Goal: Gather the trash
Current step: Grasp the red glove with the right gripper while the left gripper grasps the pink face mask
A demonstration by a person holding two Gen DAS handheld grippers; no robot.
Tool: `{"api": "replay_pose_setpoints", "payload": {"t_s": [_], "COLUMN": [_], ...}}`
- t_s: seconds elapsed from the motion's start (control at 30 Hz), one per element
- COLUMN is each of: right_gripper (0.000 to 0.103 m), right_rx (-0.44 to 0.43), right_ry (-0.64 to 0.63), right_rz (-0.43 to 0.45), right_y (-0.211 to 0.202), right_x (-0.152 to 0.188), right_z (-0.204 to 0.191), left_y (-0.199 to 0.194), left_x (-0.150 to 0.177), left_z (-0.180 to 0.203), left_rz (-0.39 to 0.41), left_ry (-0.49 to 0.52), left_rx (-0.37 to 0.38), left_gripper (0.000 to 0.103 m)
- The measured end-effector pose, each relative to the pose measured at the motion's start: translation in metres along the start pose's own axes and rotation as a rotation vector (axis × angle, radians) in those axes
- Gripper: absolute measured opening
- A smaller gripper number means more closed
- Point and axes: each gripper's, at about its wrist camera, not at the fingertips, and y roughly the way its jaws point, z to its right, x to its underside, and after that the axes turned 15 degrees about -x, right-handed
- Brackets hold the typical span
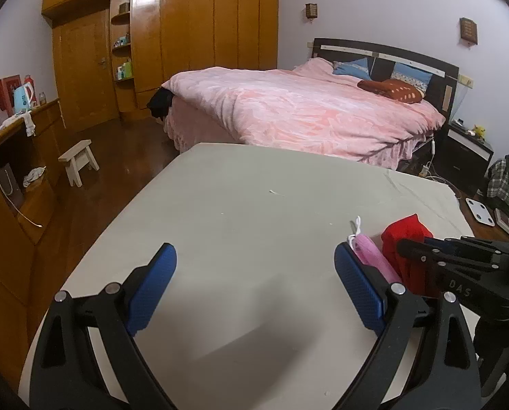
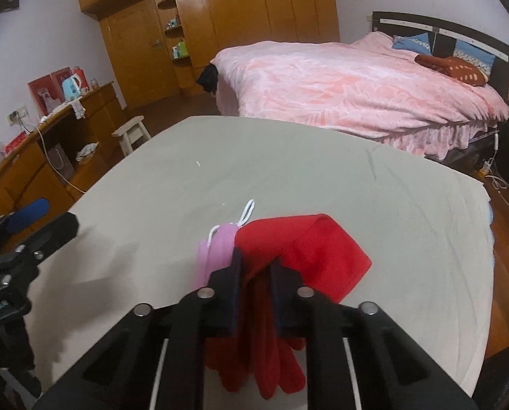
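Right gripper [image 2: 256,266], black-framed with dark blue pads, is clenched on a fold of the crumpled red cloth [image 2: 309,249]; the right wrist view shows red fabric pinched between the pads and hanging below them. Most of the cloth lies on the grey-covered table [image 2: 288,171], so the item is judged gripped but not yet lifted clear.

Left gripper [image 1: 256,285] stands released, its blue pads wide apart over bare table surface with nothing between them.

Just beside the red cloth, touching its left edge in the right wrist view, lies a folded pink face mask with white ear loops [image 2: 216,249]; it is not grasped by either tool.

No bin, bag or other receptacle is visible in either view, so nothing can be confirmed as collected. Assessment: task at an early stage. Outstanding: carry off the red cloth, pick up the pink mask, and possibly the small white scrap [image 1: 274,192] further up the table.
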Motion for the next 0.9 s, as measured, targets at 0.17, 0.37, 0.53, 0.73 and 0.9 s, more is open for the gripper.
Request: {"api": "replay_pose_setpoints", "payload": {"t_s": [0.17,0.37,0.53,0.73,0.9], "right_gripper": [0.012,0.012,0.012,0.012,0.012], "right_rx": [-0.001,0.049,0.085,0.082,0.070], "right_ry": [0.015,0.059,0.087,0.105,0.113], "right_rz": [0.046,0.089,0.101,0.107,0.111], "right_y": [-0.027,-0.059,-0.072,-0.074,-0.074], "right_x": [-0.002,-0.001,0.003,0.010,0.013], "right_z": [0.005,0.030,0.050,0.056,0.056], "left_y": [-0.004,-0.004,0.005,0.023,0.039], "left_x": [0.001,0.002,0.007,0.014,0.015], "left_z": [0.011,0.037,0.069,0.104,0.118], "left_rz": [0.001,-0.001,-0.024,-0.072,-0.144], "left_ry": [0.008,0.039,0.080,0.127,0.141], "left_rx": [0.017,0.053,0.089,0.114,0.145], "left_gripper": [0.091,0.091,0.091,0.091,0.078]}}
